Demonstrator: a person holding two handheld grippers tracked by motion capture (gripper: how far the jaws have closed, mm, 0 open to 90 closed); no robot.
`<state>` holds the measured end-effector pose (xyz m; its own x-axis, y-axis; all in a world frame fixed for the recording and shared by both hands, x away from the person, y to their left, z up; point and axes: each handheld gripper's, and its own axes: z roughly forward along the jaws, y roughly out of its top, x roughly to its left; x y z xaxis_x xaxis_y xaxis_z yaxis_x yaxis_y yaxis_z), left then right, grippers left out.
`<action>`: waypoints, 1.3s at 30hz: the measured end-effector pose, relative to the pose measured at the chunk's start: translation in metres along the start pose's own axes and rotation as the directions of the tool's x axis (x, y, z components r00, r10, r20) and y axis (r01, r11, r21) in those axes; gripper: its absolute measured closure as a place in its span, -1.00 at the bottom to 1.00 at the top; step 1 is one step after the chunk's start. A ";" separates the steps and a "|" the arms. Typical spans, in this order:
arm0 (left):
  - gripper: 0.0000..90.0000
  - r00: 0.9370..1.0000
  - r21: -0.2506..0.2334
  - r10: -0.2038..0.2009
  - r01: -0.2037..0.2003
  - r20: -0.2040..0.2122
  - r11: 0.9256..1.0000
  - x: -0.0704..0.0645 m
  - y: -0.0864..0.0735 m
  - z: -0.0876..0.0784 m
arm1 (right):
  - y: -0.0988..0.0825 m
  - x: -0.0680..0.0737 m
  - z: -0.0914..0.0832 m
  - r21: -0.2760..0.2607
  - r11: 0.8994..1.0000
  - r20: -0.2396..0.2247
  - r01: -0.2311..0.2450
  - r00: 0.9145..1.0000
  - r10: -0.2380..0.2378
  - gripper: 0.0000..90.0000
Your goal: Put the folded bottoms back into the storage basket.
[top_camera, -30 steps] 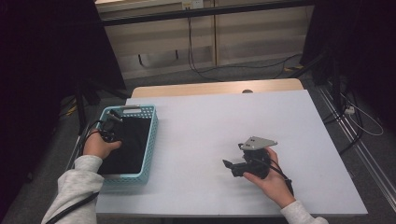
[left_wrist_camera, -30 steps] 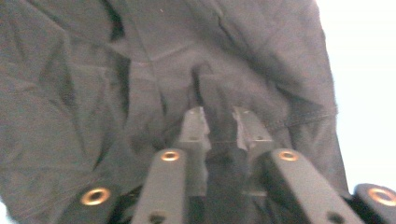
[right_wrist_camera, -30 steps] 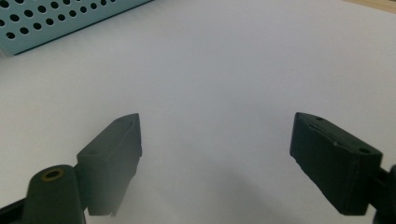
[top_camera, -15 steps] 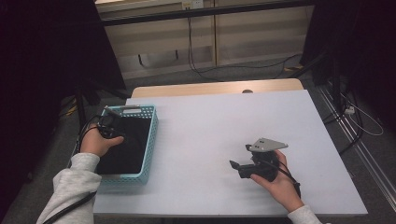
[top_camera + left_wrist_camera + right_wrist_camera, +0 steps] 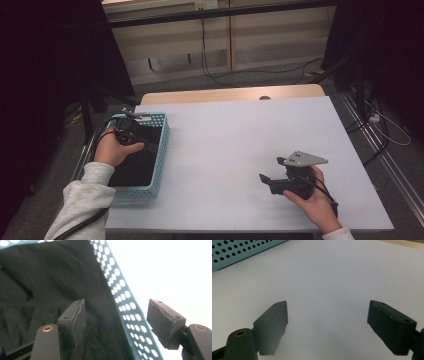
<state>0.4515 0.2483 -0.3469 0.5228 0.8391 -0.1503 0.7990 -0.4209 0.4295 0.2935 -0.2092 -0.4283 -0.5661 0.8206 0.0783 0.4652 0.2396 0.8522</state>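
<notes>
Basket [image 5: 159,150], teal and perforated, sits at the left edge of the white desk [image 5: 240,140] and holds a black cloth [image 5: 135,162], crumpled flat along its floor where we take it to have been let go. We note the left gripper [image 5: 131,137] above the basket's far end; its fingers [image 5: 75,320] have just been opening, now stand well apart and hold nothing, with the cloth and the basket wall lying beyond the gap between them. The right gripper [image 5: 280,182] hovers over bare desk well apart from the basket (likely waiting its turn), its fingers [image 5: 273,322] spread wide and empty.
</notes>
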 end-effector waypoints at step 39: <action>-0.54 0.977 -0.055 0.182 -0.176 0.113 0.983 -0.078 0.012 0.009 | -0.017 -0.014 -0.023 0.026 0.999 -0.008 -0.021 1.000 0.021 -0.65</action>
<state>0.4232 0.1746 -0.3381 0.6894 0.7043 -0.1692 0.6767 -0.5428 0.4975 0.2782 -0.2365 -0.4321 -0.5619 0.8211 0.1002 0.4942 0.2360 0.8367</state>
